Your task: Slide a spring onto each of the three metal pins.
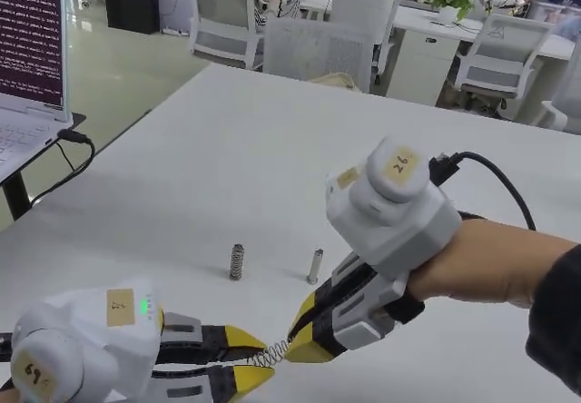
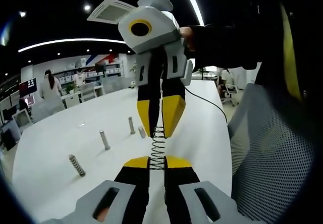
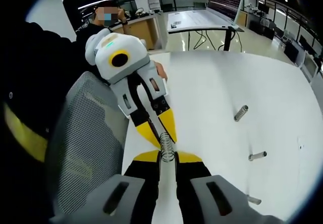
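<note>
A loose steel spring (image 1: 270, 353) (image 2: 158, 148) (image 3: 166, 144) hangs in the air between both grippers near the table's front edge. My left gripper (image 1: 257, 358) (image 2: 157, 162) is shut on one end, and my right gripper (image 1: 295, 335) (image 3: 168, 157) is shut on the other. Farther back on the white table (image 1: 227, 149) stands a pin carrying a spring (image 1: 237, 261) (image 2: 76, 164) (image 3: 240, 113). A bare metal pin (image 1: 315, 266) (image 2: 104, 140) (image 3: 257, 156) stands right of it. Another bare pin (image 2: 131, 125) (image 3: 251, 200) stands in line with them.
A laptop (image 1: 27, 58) with its cable (image 1: 77, 149) sits on a side stand at the left. Office chairs (image 1: 309, 49) stand beyond the table's far edge. A mesh chair back (image 2: 267, 148) (image 3: 86, 143) is close behind the grippers.
</note>
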Available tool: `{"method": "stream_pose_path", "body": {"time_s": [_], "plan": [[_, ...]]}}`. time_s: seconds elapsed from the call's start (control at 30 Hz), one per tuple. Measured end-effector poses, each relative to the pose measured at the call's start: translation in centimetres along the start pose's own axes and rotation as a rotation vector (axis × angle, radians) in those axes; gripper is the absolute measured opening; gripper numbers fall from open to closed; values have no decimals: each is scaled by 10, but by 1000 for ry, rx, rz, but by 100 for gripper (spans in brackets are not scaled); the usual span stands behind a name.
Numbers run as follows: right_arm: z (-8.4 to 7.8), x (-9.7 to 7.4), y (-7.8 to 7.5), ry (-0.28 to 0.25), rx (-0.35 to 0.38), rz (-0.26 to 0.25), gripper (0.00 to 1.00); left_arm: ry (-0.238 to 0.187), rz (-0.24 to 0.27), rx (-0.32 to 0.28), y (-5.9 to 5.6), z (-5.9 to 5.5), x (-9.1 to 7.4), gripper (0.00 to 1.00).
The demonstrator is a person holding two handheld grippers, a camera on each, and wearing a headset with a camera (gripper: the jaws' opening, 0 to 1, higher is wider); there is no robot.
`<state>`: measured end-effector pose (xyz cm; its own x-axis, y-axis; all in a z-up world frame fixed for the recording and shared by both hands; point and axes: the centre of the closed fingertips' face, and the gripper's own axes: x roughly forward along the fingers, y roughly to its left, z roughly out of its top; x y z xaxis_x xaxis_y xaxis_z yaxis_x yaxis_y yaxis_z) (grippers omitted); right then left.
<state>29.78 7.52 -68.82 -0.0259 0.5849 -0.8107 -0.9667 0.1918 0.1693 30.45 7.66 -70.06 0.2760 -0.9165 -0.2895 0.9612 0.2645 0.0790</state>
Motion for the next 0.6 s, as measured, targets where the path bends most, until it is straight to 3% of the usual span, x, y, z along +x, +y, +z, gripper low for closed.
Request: {"method": "stream_pose_path", "body": {"time_s": [0.13,0.2,0.3,0.6], "plan": [[2,-1,1,-15,-3,-1,11,-45,10,-41,4,7,-2,2],[8,-4,-2,-54,-6,-19,11,-58,12,-56,5,10,-4,2],[14,-5,1,-77,0,-2,12,-70,12,-65,5,12,-5,2],[21,-2,1,-82,-15,2,13,-111,21,-81,6,21,-8,2]]}}
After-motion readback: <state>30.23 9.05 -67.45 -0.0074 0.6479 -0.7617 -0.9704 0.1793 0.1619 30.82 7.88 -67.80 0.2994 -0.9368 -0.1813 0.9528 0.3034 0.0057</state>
